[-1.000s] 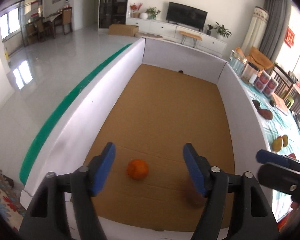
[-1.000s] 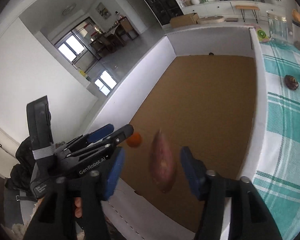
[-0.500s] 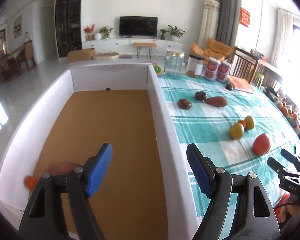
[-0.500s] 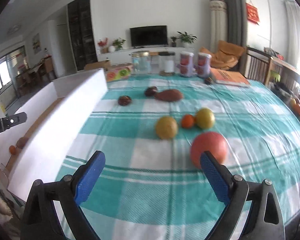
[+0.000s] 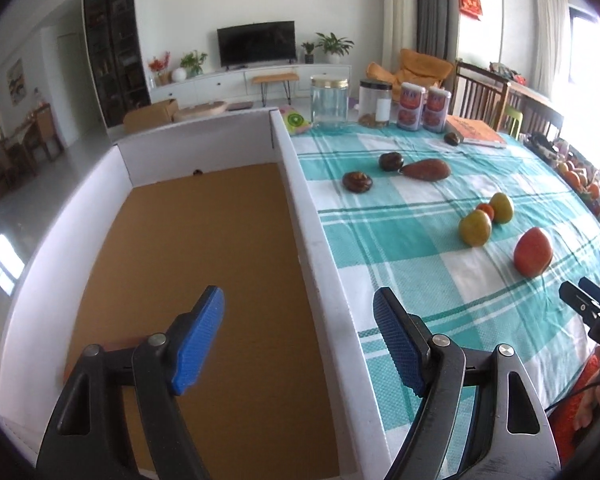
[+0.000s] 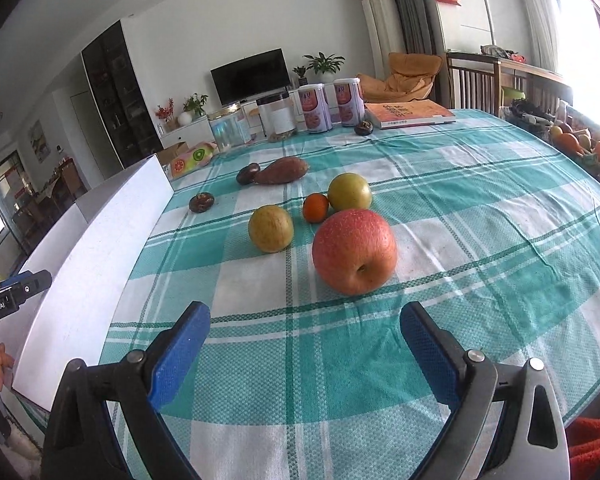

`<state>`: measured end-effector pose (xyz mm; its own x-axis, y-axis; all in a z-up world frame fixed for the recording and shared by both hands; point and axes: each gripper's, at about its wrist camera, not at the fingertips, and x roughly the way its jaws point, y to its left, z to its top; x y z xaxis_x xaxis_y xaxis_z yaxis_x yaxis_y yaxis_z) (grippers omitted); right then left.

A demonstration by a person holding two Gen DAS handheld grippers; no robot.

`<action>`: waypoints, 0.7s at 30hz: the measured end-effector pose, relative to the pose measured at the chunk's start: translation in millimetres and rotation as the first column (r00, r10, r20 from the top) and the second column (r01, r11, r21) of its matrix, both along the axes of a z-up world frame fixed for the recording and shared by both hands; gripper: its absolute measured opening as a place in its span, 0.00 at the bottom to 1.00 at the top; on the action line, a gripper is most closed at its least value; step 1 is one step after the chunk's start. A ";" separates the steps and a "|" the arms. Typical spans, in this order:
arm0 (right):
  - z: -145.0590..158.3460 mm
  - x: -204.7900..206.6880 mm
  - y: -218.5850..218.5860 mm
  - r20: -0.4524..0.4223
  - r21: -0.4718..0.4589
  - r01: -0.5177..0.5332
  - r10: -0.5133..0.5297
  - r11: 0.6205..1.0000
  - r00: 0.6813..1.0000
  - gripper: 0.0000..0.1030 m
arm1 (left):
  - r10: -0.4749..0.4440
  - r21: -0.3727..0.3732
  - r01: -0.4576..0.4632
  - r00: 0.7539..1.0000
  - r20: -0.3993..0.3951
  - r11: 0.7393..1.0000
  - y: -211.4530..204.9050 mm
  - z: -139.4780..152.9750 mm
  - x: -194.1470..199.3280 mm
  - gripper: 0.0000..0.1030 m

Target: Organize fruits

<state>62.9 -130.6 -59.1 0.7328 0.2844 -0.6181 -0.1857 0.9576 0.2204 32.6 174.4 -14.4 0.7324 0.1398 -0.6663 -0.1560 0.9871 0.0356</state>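
Bright daylight, blown-out right window glare, fisheye-warped edges.

Your left gripper (image 5: 298,338) hides most of a reddish thing (image 5: 118,345) on the box (image 5: 312,240) floor, too little showing to name it; the right gripper (image 5: 590,304) is cut off by that view's right edge; the far fruit pile (image 6: 576,142) dissolves in window glare.

A home's living room: a television (image 5: 256,43) on a low white cabinet (image 5: 252,80), potted plants (image 5: 334,44), wooden dining chairs (image 5: 480,96).

White-walled living room: television (image 5: 256,43) above low white cabinet (image 5: 252,80).
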 end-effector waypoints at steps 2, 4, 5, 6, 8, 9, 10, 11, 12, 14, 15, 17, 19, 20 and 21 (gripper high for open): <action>-1.6 1.5 -2.4 -0.009 0.006 0.011 -0.011 1.000 1.000 0.93 | -0.004 0.012 0.004 1.000 -0.019 1.000 -1.5 -2.5 -1.5 0.77; -2.7 1.7 -3.7 -0.016 0.009 0.020 -0.020 1.000 1.000 0.93 | -0.010 0.000 0.010 1.000 -0.025 1.000 -0.6 -3.8 -6.7 0.77; -2.7 2.0 -4.0 -0.016 0.009 0.023 -0.023 1.000 1.000 0.93 | -0.009 -0.003 0.009 1.000 -0.022 1.000 -0.4 -3.5 -9.7 0.77; -2.8 2.0 -4.2 -0.016 0.009 0.025 -0.025 1.000 1.000 0.93 | -0.008 -0.003 0.008 1.000 -0.023 1.000 -0.2 -3.6 -11.9 0.77; -2.6 2.2 -3.3 -0.014 0.005 0.027 -0.027 1.000 1.000 0.93 | -0.006 -0.006 0.006 1.000 -0.019 1.000 0.8 -2.3 -13.6 0.77; -2.6 1.6 -2.7 -0.013 0.002 0.027 -0.027 1.000 1.000 0.93 | 0.006 0.000 -0.006 1.000 -0.011 1.000 0.7 -0.8 -13.2 0.77; -2.3 1.8 -2.7 -0.012 0.001 0.028 -0.028 1.000 1.000 0.93 | 0.025 0.011 -0.025 1.000 0.004 1.000 -0.8 1.9 -14.3 0.77; -1.6 1.0 -2.9 -0.010 0.001 0.030 -0.030 1.000 1.000 0.93 | 0.037 0.021 -0.037 0.999 0.028 0.999 -3.2 5.4 -15.7 0.77; -0.8 0.4 -4.0 -0.006 0.002 0.034 -0.034 0.999 0.999 0.93 | 0.039 0.032 -0.041 0.997 0.061 0.999 -7.6 10.8 -18.1 0.77; 0.7 -1.5 -7.7 0.003 0.009 0.052 -0.052 0.999 0.999 0.93 | 0.019 0.060 -0.026 0.991 0.130 0.998 -22.0 24.8 -24.5 0.77; 1.0 -2.1 -9.8 0.005 0.014 0.062 -0.062 0.998 0.998 0.93 | -0.007 0.067 -0.003 0.988 0.154 0.998 -30.8 31.8 -26.2 0.77; 0.2 -1.8 -14.0 -0.002 0.028 0.077 -0.077 0.997 0.997 0.93 | -0.075 0.063 0.065 0.981 0.181 0.996 -49.6 42.9 -27.1 0.83; -0.9 0.0 -17.2 -0.015 0.036 0.091 -0.091 0.995 0.996 0.93 | -0.144 0.030 0.140 0.973 0.182 0.990 -68.4 48.3 -24.5 0.84; -1.5 0.4 -18.6 -0.019 0.041 0.096 -0.095 0.995 0.995 0.93 | -0.180 0.003 0.182 0.969 0.170 0.983 -77.4 47.5 -21.4 0.84; -1.4 0.6 -20.5 -0.022 0.047 0.100 -0.100 0.994 0.995 0.93 | -0.217 -0.029 0.223 0.965 0.147 0.974 -86.6 44.3 -17.1 0.84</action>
<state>63.5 -151.1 -60.5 0.7472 0.2401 -0.6197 -0.0849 0.9593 0.2693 15.5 87.8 29.9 0.8294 -0.0626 -0.5552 0.0646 0.9978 -0.0159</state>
